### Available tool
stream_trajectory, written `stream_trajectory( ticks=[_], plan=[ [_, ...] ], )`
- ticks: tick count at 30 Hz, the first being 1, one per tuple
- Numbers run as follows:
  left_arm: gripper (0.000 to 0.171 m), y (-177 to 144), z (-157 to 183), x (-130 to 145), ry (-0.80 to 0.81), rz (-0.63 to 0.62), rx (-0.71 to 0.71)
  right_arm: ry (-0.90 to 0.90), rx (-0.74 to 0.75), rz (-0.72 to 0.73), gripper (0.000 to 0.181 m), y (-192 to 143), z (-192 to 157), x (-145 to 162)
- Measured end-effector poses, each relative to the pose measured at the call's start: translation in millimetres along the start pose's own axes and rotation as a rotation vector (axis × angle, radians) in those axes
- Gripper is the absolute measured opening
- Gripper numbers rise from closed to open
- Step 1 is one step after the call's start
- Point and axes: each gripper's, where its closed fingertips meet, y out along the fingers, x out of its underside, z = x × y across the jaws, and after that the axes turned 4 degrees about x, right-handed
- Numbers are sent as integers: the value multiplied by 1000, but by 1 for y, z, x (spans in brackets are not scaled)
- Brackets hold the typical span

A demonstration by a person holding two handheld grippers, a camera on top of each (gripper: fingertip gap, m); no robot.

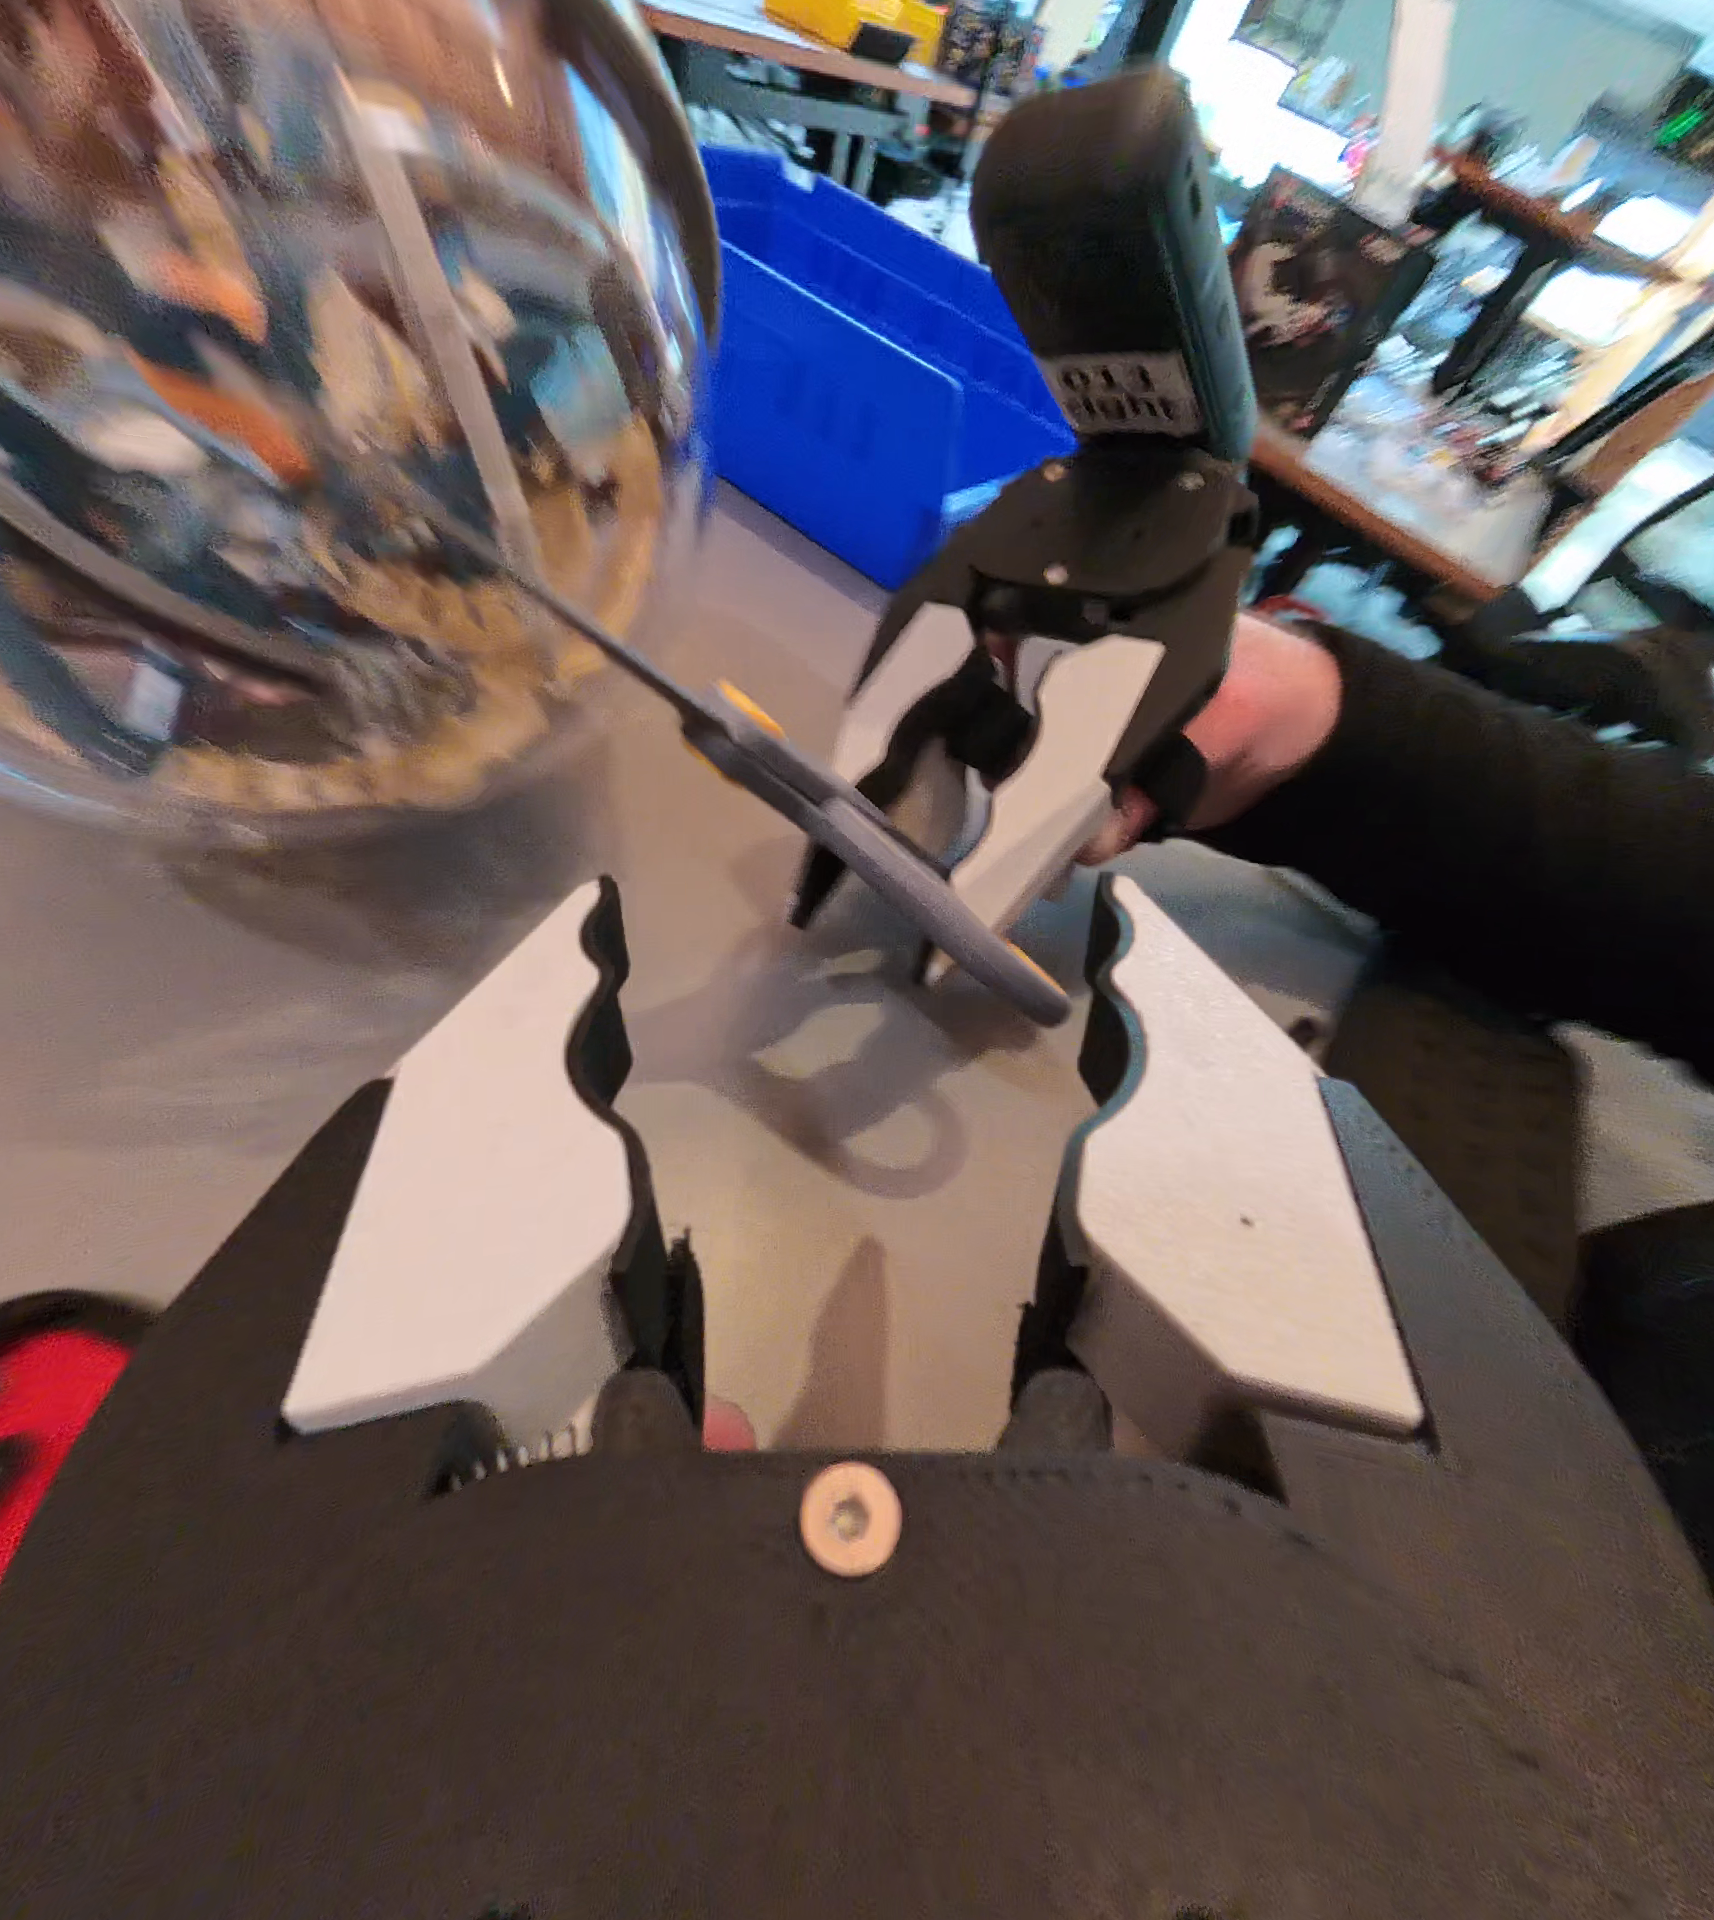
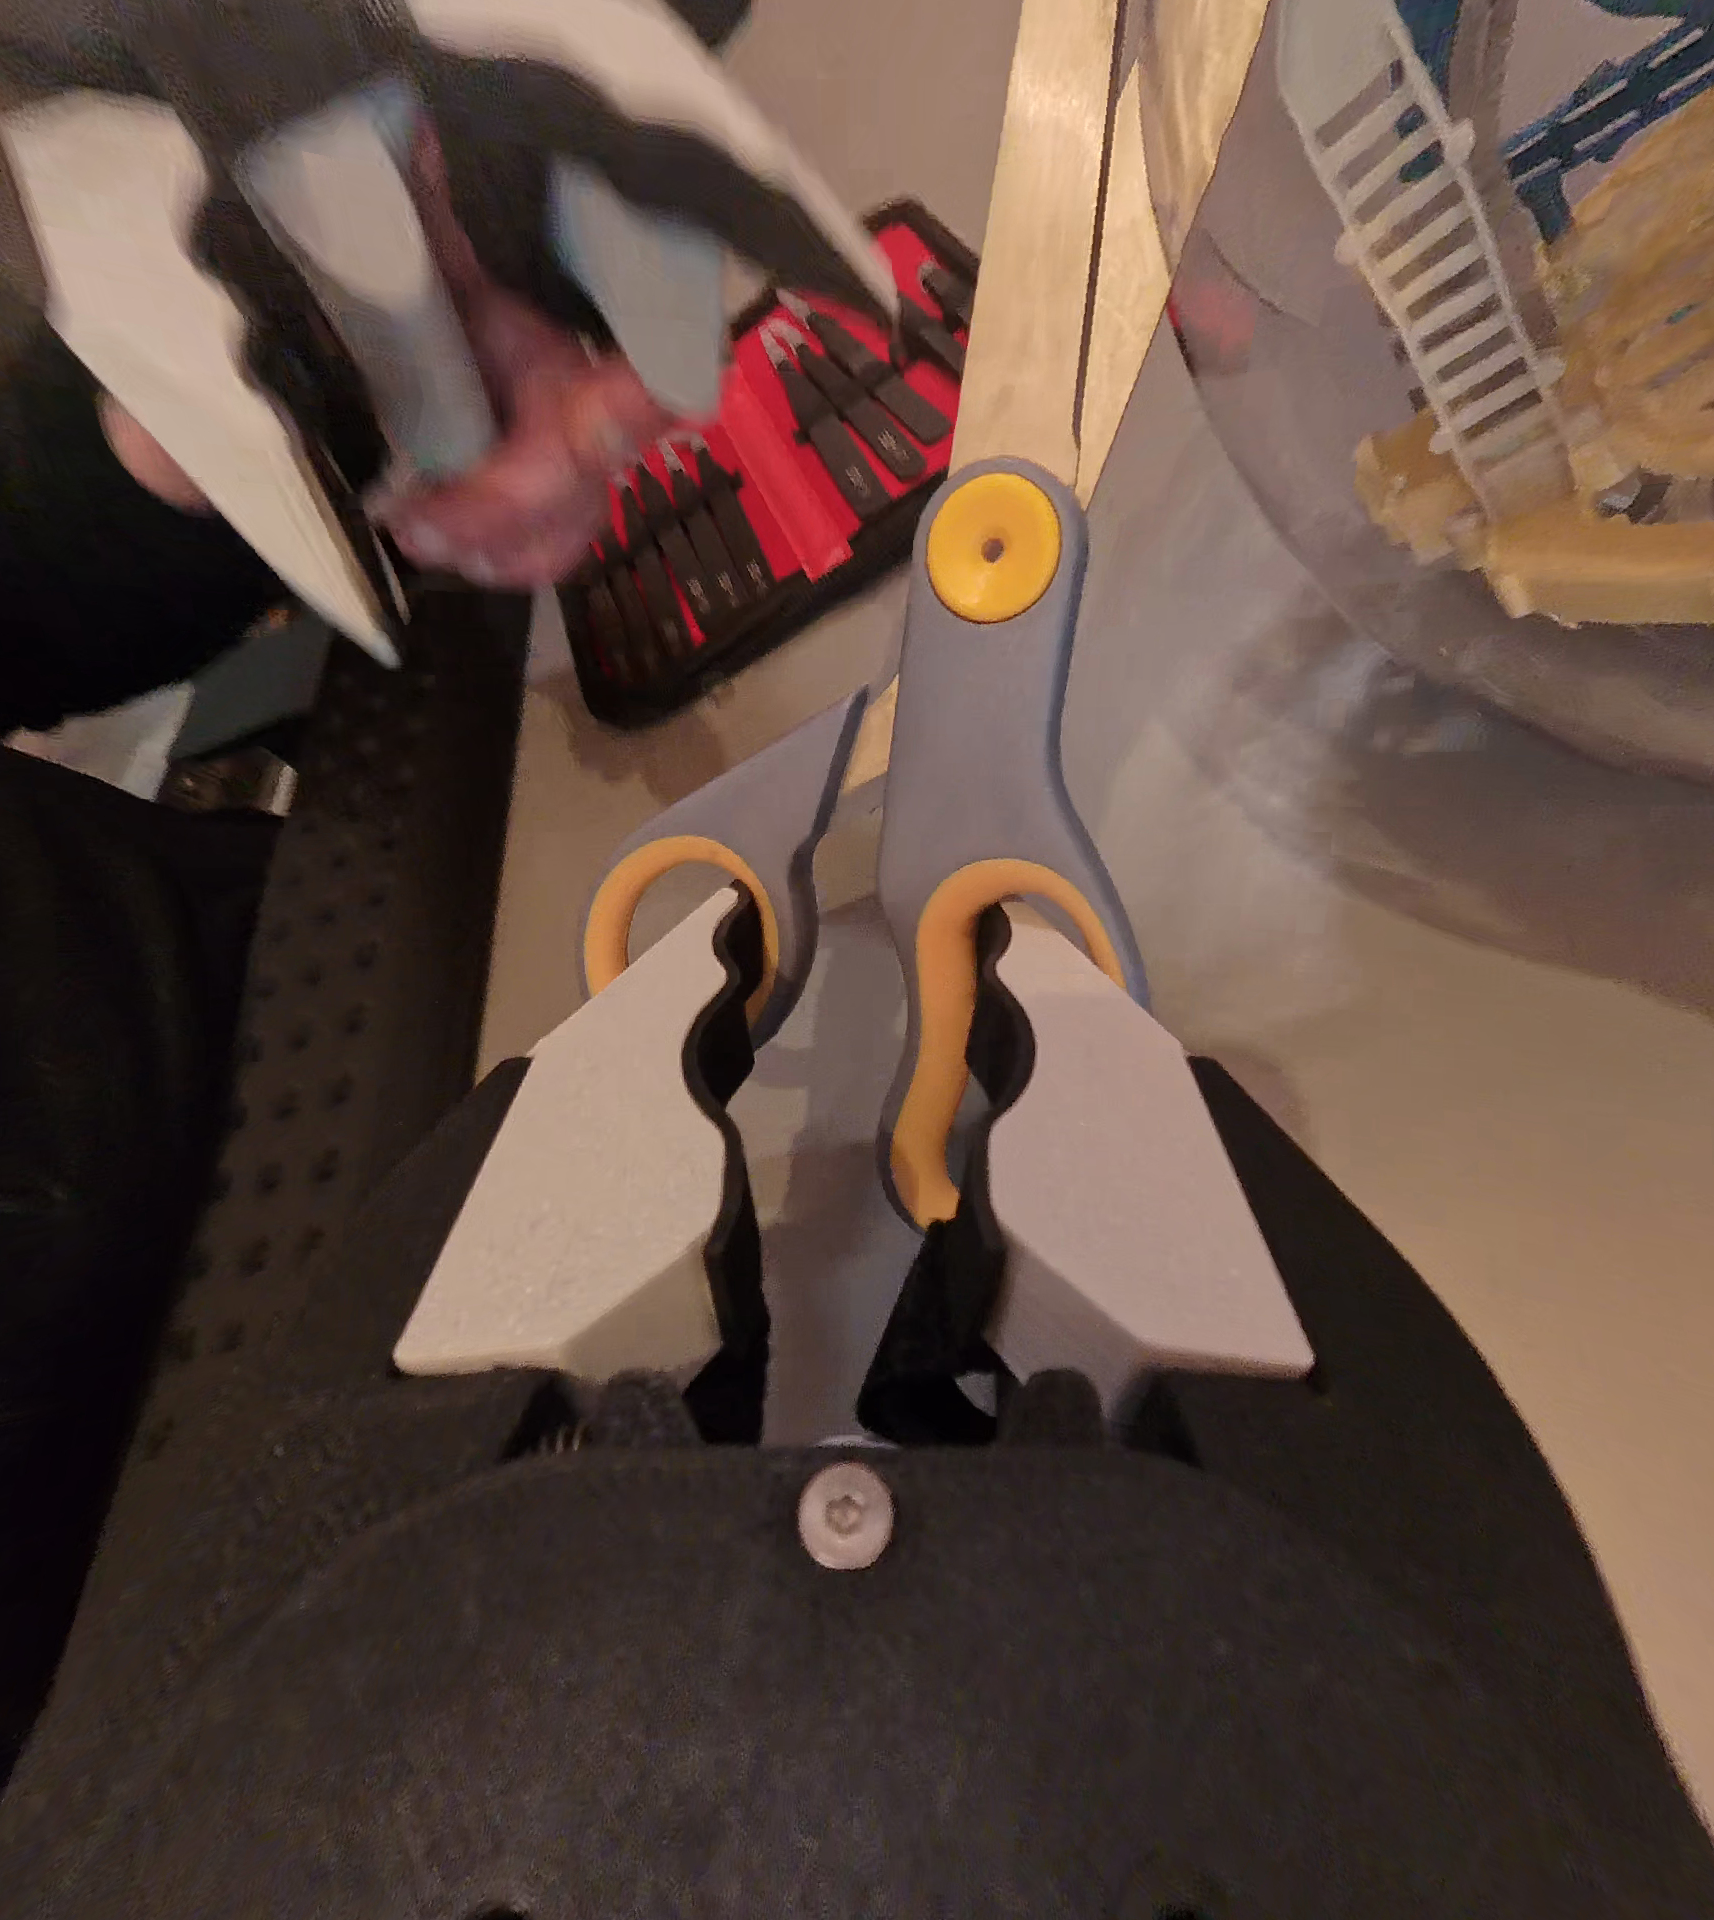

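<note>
Much of what you see is smeared: the clear dome (image 1: 240, 416) left of your left fingers is a blur of reflections, and in the right wrist view its contents show only as tan and blue shapes behind the curved wall. The scissors' (image 2: 988, 831) blade tips run out of frame at the top.

Your right gripper (image 2: 863, 935) has its fingers threaded into the two handle loops, one finger through each, spread partway, so it carries the scissors by the loops rather than squeezing them. In the left view that gripper tilts down toward the grey table (image 1: 157, 1039), with a hand in a dark sleeve (image 1: 1258, 727) behind it.

Your left gripper (image 1: 853, 914) stands wide open with nothing between its fingers; the scissor handles hang just ahead of its tips.

Beyond the right fingers, to the left, lies a red tweezer case (image 2: 759, 488); a blue bin (image 1: 853, 343) sits past the dome.
</note>
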Motion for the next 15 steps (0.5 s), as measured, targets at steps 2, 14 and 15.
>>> stream_trajectory(
  ticks=[2, 14, 15],
  plan=[
    [96, 16, 13, 9, -128, 0, 116, 21, -35, 50, 36, -6, -8, -12],
    [118, 51, 46, -26, -187, 193, 390, 152, -284, 298, 35, -14, -41, -57],
    [117, 51, 46, -27, -178, 191, 385, 151, -286, 306, 34, -14, -41, -59]
  ],
)
